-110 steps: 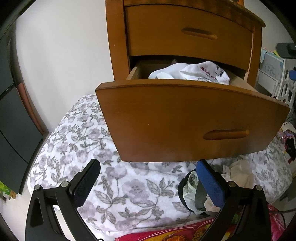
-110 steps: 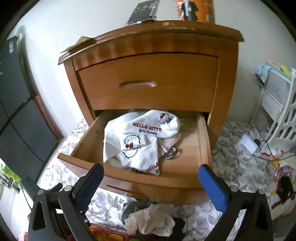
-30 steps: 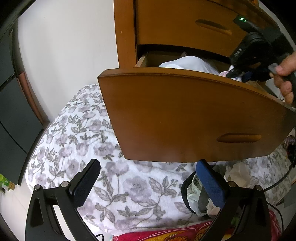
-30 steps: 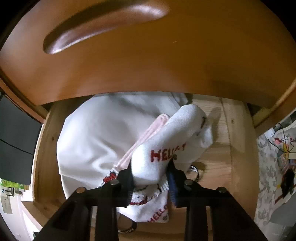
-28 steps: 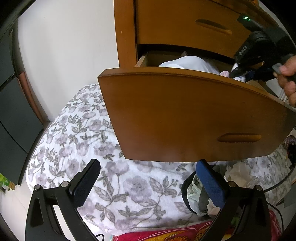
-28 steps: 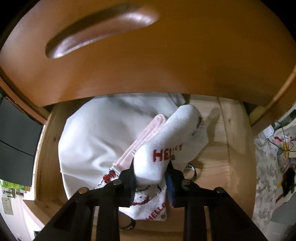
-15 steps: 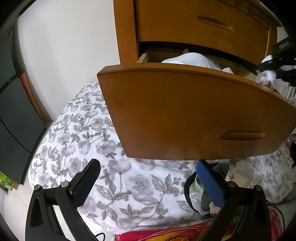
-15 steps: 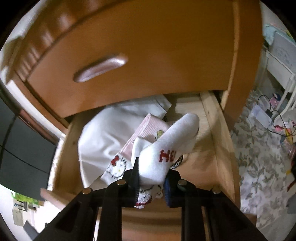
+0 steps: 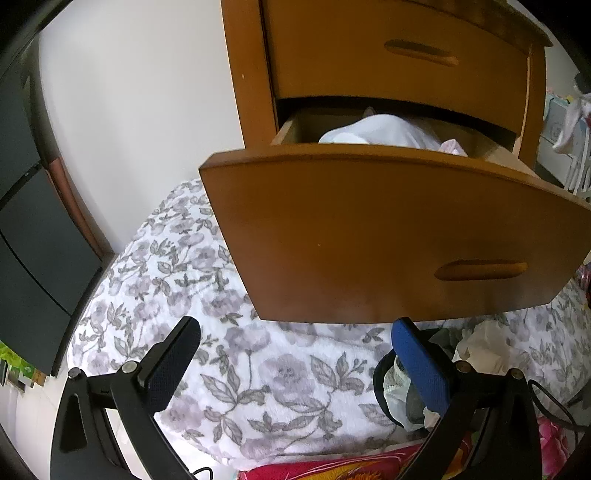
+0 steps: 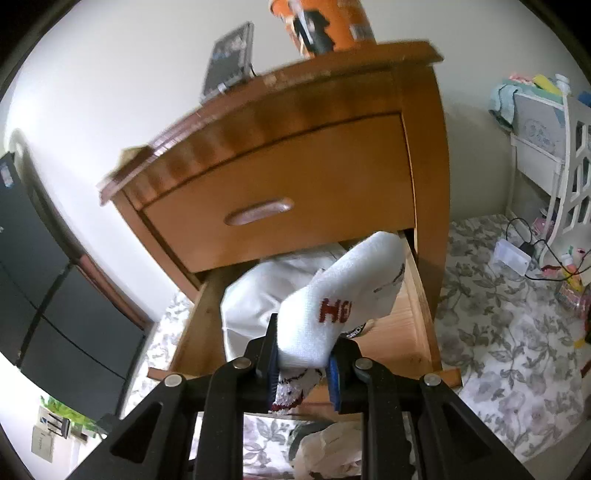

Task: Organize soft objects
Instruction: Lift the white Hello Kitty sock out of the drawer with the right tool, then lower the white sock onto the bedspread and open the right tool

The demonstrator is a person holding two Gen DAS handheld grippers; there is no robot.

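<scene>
My right gripper [image 10: 303, 356] is shut on a white sock [image 10: 343, 295] with red lettering, held up above the open lower drawer [image 10: 419, 321] of a wooden nightstand. More white clothing [image 10: 258, 295] lies inside that drawer. In the left wrist view the drawer front [image 9: 388, 236] fills the middle, with the white clothing [image 9: 384, 131] showing over its top edge. My left gripper [image 9: 295, 358] stands open and empty, low over the floral blanket [image 9: 177, 280]. A piece of white cloth [image 9: 569, 127] hangs at the far right edge of that view.
The nightstand's upper drawer [image 10: 280, 210] is closed; an orange container [image 10: 321, 22] and a dark device [image 10: 229, 62] stand on top. A heap of crumpled clothes [image 9: 406, 395] lies by my left gripper's right finger. Cables and a white rack [image 10: 554, 155] are at the right.
My right gripper has lifted the white sock out of the drawer and pulled back and up, tilting as it went. The left gripper has stayed nearly still and open.
</scene>
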